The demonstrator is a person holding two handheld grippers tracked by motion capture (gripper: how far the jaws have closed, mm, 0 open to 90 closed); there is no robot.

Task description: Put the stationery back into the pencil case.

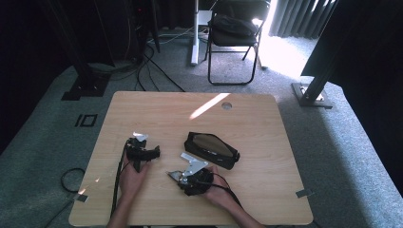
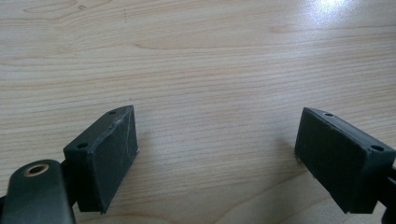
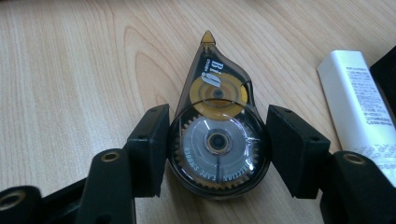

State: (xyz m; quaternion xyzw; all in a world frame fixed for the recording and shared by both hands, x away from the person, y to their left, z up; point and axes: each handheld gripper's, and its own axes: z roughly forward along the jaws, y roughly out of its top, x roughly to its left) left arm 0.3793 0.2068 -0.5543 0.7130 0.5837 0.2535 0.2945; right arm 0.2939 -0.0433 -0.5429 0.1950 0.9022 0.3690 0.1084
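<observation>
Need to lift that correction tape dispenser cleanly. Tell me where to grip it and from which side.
Grip the correction tape dispenser across its round, wide body, where the gears sit, coming from the rounded end opposite the pointed tip. It lies flat on the table, and the right tongs already straddle that widest part, one pad on each curved side. The tapering nose would likely slip.

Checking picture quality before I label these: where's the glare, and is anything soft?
High view: a sun streak crosses the table, the floor by the chair blows out, and the whole picture is soft. Left gripper view: glare top right. Right gripper view: correction tape dispenser sharp.
</observation>
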